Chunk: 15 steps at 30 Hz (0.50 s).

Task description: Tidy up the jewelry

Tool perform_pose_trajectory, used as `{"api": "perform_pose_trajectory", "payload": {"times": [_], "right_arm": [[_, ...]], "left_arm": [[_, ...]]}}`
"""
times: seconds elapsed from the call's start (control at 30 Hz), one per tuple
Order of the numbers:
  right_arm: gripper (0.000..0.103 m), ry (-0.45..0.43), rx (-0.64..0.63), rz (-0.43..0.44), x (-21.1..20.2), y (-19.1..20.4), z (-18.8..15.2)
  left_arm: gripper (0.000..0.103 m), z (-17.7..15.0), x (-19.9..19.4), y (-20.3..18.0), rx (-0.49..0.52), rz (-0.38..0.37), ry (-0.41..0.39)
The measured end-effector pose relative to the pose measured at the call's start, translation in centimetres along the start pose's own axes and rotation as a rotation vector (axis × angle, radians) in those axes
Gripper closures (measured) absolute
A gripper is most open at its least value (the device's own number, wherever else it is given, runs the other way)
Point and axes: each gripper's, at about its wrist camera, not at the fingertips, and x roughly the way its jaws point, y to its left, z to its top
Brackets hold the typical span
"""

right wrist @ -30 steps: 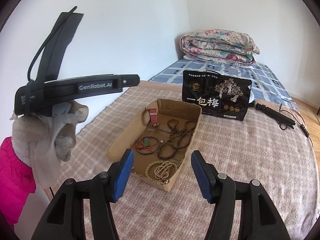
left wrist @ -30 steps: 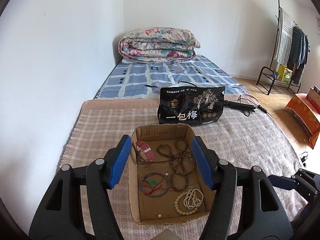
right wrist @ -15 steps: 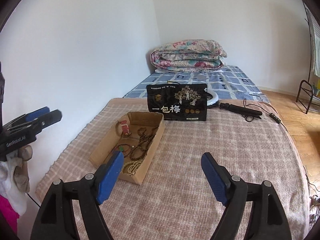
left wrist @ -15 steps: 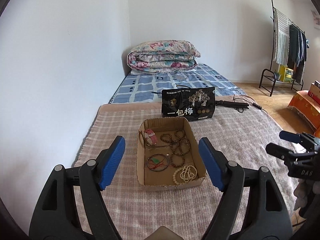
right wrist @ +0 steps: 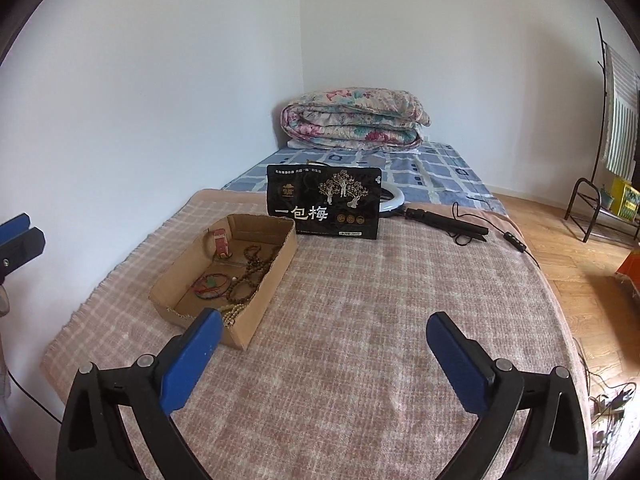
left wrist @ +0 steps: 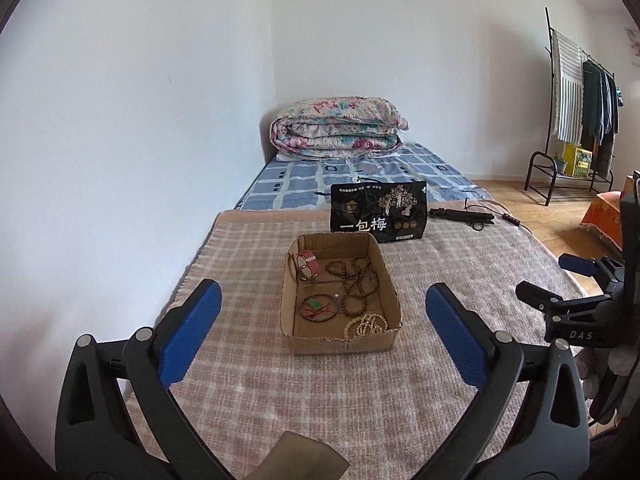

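An open cardboard box [left wrist: 340,342] sits on the pink plaid blanket [left wrist: 248,392]. Inside lie a red watch band [left wrist: 307,264], brown bead strings [left wrist: 357,284], a thin bangle with a green pendant [left wrist: 318,306] and a cream bead bracelet [left wrist: 368,324]. My left gripper [left wrist: 322,334] is open and empty, held back from the box's near side. My right gripper [right wrist: 322,354] is open and empty, to the right of the box [right wrist: 224,276]; it also shows at the right edge of the left wrist view [left wrist: 568,300].
A black snack bag [left wrist: 378,213] stands behind the box. A black folded stand with a cable [right wrist: 448,222] lies on the blanket at the back right. A folded floral quilt [left wrist: 336,128] lies on the blue mattress. A clothes rack [left wrist: 576,112] stands far right.
Both grippers have pulled back and up from the box, so it looks smaller and farther. Both jaws have opened wider. The jewelry has not moved.
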Motion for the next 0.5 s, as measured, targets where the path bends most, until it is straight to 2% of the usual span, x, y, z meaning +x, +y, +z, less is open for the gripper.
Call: {"api": "perform_pose_trajectory", "payload": {"times": [0.27, 0.5], "right_arm": [[0.0, -0.027, -0.123, -0.047, -0.7, 2.6, -0.5], [0.0, -0.046, -0.137, -0.041, -1.0, 3.0, -0.8]], "left_arm": [[0.0, -0.5, -1.5, -0.4, 0.01, 0.017, -0.016], [0.0, -1.3, -1.7, -0.4, 0.002, 0.037, -0.015]]}}
